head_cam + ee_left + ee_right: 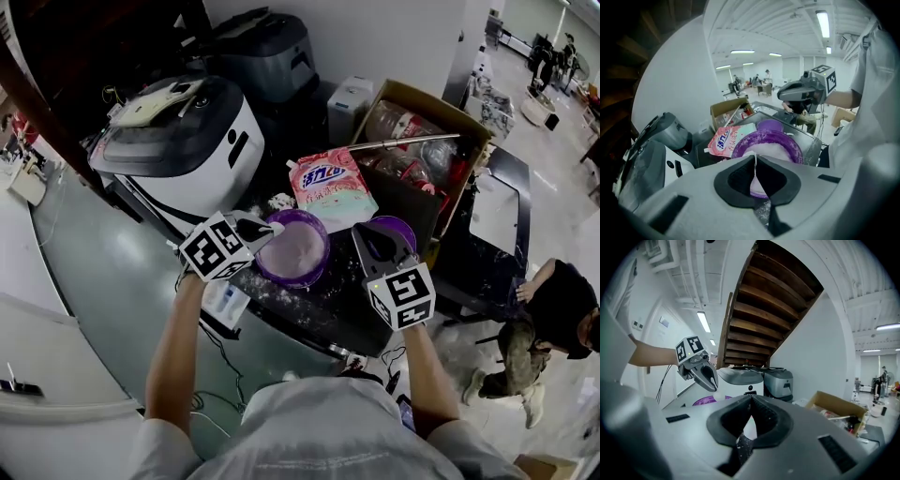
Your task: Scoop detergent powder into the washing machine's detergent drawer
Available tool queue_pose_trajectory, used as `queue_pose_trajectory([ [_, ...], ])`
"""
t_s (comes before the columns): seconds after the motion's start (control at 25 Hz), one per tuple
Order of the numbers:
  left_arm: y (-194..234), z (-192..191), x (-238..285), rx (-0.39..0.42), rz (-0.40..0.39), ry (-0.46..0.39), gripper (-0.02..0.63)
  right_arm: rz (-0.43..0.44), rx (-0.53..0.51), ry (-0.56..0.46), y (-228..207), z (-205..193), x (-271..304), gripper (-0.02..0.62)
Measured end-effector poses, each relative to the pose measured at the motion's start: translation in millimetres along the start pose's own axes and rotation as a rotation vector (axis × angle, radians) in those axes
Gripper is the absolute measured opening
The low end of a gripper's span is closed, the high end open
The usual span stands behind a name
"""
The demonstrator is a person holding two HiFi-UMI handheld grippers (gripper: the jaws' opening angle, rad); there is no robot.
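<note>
I am pinching the thin, light, stiff handle of the white scoop [754, 165] in my closed left tool [265, 229] over the purple bowl [317, 275] of loose, spillable powder [295, 251], while my right tool [373, 240] is hanging closed, empty.

Purple bowl [785, 139] half behind jaws

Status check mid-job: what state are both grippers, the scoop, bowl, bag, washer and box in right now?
Left gripper: shut on the scoop.
Right gripper: shut, nothing between the jaws.
Scoop: held over the bowl.
Bowl: upright, holding white powder.
Bag: lying flat behind the bowl.
Washer: lid down; drawer can't be made out.
Box: open, flaps up.
</note>
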State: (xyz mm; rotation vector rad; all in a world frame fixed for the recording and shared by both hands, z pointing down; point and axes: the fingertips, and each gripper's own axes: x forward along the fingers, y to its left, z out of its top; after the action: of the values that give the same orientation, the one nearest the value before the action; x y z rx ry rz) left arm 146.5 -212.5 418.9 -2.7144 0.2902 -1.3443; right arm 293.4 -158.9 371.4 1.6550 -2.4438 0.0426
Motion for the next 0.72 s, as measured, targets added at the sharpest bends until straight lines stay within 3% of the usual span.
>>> queue_pose_trajectory([
  [0.36,-3,-22,20,-0.002,0.024,0.231,0.014,0.141,0.015,0.008,-7,-17,13,0.005],
  [0.72,-9,-38,29,0.005,0.051,0.378,0.014,0.208,0.044,0.024,-17,-35,12,0.003],
])
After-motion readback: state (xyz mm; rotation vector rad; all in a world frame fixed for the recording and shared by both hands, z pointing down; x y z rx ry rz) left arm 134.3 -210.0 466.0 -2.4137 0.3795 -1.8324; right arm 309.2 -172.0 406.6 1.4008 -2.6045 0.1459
